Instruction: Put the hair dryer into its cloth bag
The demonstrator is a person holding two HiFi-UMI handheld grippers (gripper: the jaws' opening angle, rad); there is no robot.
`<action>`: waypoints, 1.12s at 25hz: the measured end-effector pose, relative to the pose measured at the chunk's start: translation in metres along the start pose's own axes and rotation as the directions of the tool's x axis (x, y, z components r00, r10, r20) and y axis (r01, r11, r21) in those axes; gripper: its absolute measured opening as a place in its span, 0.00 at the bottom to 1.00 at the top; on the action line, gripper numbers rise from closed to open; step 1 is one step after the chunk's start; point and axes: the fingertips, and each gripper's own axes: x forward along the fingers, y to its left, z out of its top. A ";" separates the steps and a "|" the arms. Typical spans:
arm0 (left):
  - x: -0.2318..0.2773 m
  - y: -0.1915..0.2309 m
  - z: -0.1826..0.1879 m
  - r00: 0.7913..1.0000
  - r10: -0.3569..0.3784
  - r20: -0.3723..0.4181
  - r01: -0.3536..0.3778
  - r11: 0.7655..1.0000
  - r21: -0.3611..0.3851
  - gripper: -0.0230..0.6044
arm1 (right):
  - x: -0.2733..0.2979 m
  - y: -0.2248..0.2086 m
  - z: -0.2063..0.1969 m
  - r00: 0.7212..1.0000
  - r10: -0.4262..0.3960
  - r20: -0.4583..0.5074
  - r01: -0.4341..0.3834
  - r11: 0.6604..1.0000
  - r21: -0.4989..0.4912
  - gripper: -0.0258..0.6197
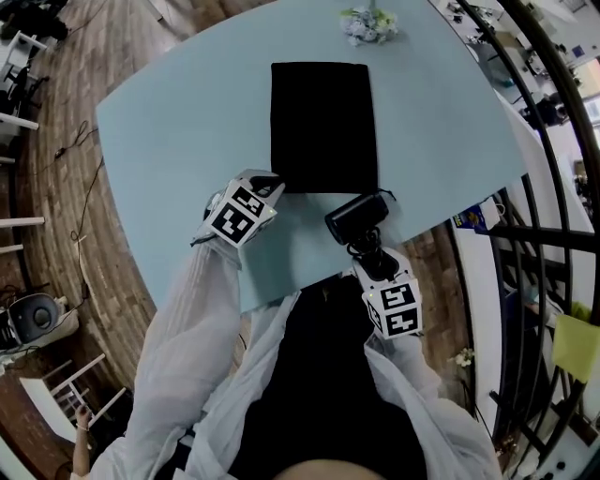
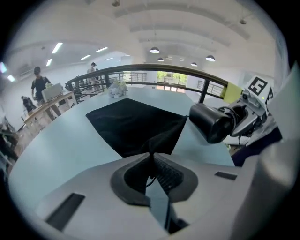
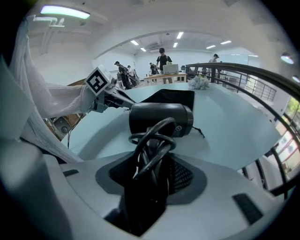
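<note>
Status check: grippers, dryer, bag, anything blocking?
Left gripper shut on bag, near edge. Right gripper holding hair dryer by handle, beside bag's near corner. Nothing between them.

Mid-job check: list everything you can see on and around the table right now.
cloth bag: one, black, flat at mid-table, near left corner pinched up
hair dryer: one, black, by the bag's near right corner, cord looped at its handle
flowers: one small bunch, pale, table's far edge
table: one, light blue
railing: one, dark, beyond the table
left gripper: one, grey, shut on the cloth bag's corner
right gripper: one, grey, shut on the hair dryer's handle and cord
sleeves: two, white
</note>
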 end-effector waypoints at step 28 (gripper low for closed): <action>-0.060 -0.095 0.012 0.972 -0.011 0.235 0.013 1.000 -0.008 0.09 | 0.017 0.034 0.009 0.949 0.304 -0.082 -0.313 0.941 -0.131 0.35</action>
